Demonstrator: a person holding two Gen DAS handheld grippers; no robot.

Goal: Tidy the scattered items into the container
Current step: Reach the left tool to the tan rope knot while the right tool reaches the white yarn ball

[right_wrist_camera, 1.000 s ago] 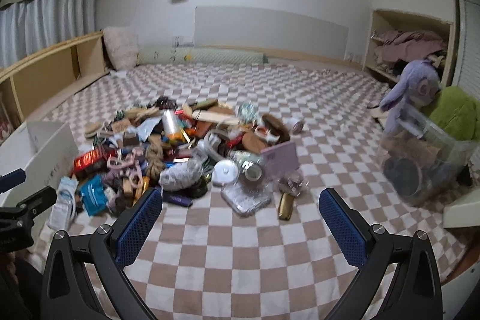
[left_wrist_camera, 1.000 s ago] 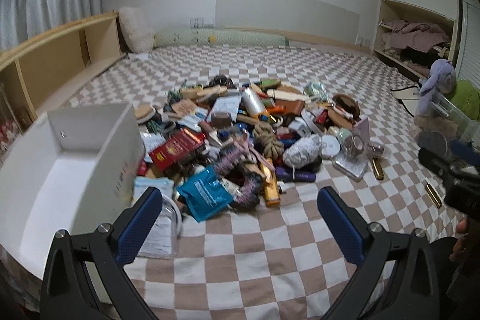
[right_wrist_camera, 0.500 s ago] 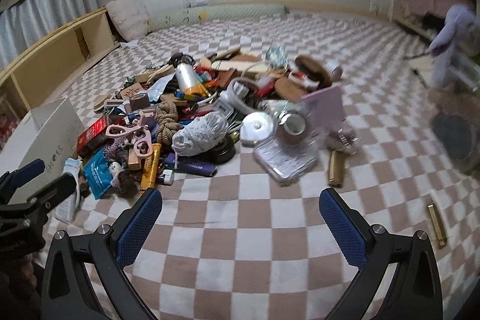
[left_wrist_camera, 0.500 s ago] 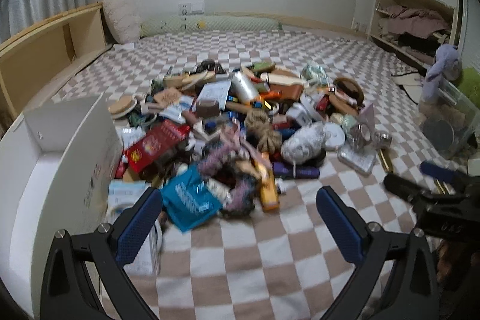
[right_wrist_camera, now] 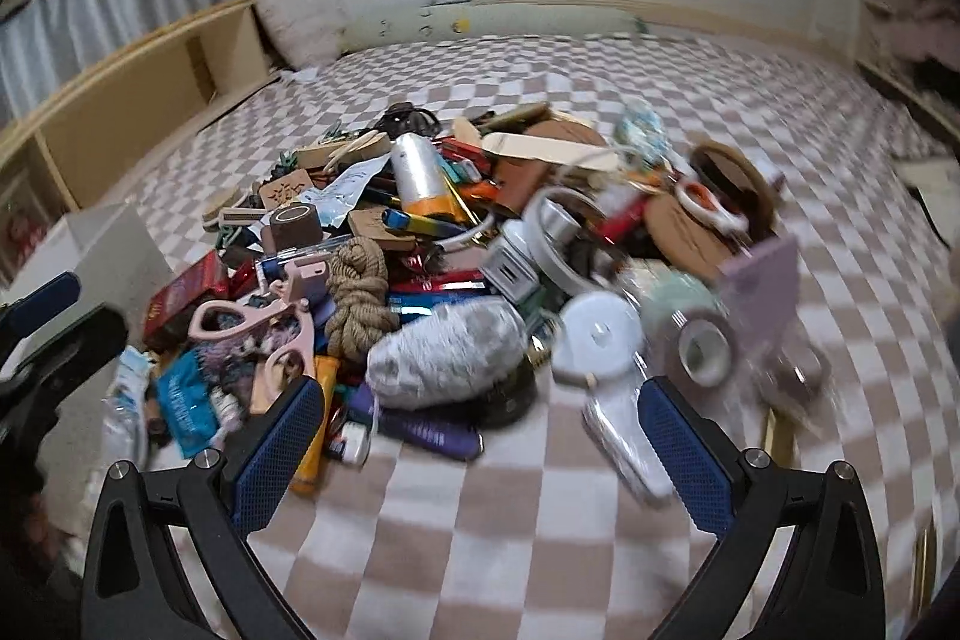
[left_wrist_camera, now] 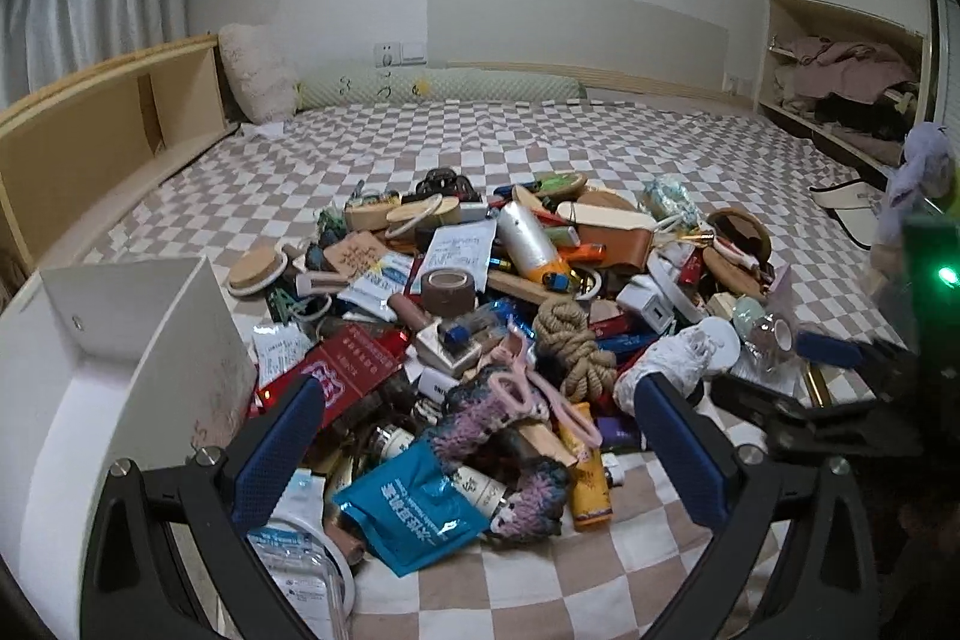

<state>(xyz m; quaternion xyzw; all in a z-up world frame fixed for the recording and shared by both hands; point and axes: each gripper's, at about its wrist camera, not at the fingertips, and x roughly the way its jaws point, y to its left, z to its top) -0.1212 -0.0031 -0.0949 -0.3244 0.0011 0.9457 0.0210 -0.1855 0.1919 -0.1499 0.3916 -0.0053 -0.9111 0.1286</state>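
Blue-padded grippers closing in on the pile, both with jaws spread wide and empty.
Since a second ago the left gripper (left_wrist_camera: 480, 454) and right gripper (right_wrist_camera: 480, 454) have dropped nearer the clutter (left_wrist_camera: 510, 316); nothing is lifted yet, and the white box (left_wrist_camera: 90, 400) sits just left of the pile.

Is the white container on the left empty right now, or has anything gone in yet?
Empty as far as shows: the open white box presents only bare inner walls and floor in the left wrist view, though its near end is cut off by the frame.
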